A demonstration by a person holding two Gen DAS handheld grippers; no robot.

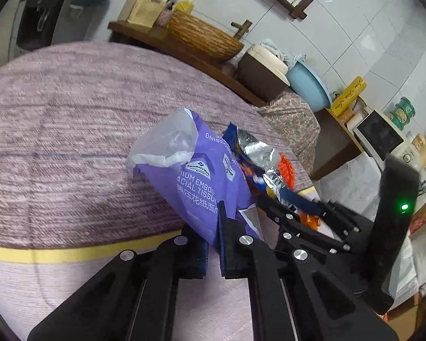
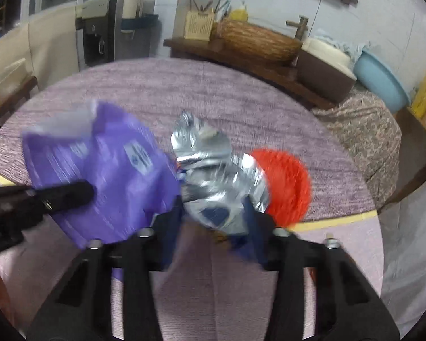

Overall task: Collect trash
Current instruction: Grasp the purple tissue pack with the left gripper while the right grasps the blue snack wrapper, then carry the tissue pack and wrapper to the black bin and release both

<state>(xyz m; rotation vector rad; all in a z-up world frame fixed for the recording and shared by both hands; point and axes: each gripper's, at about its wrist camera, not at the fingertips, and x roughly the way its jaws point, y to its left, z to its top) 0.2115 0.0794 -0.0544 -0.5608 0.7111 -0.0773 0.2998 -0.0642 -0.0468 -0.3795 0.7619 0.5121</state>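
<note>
- The left gripper (image 1: pixel 213 238) is clenched on the lower edge of the purple tissue wrapper (image 1: pixel 201 182); its pads pinch the thin plastic with hardly any gap
- The wrapper rises toward 11 o'clock from the jaws, its clear torn end (image 1: pixel 167 139) uppermost, over the mauve tablecloth (image 1: pixel 71 130)
- At 2 o'clock of the wrapper, touching it, sits a crumpled foil snack bag (image 1: pixel 258 153), with an orange-red round thing (image 1: pixel 286 167) just behind
- In the right wrist view the right gripper (image 2: pixel 213 221) grasps the foil bag (image 2: pixel 213 170) between its fingers, the jaws partly closed around the crumple; the picture is blurred
- There the purple wrapper (image 2: pixel 105 170) lies at 9 o'clock of the bag, the orange-red thing (image 2: pixel 286 182) at 3 o'clock
- A woven basket (image 1: pixel 204 37) stands on the wooden shelf at 12 o'clock
</note>
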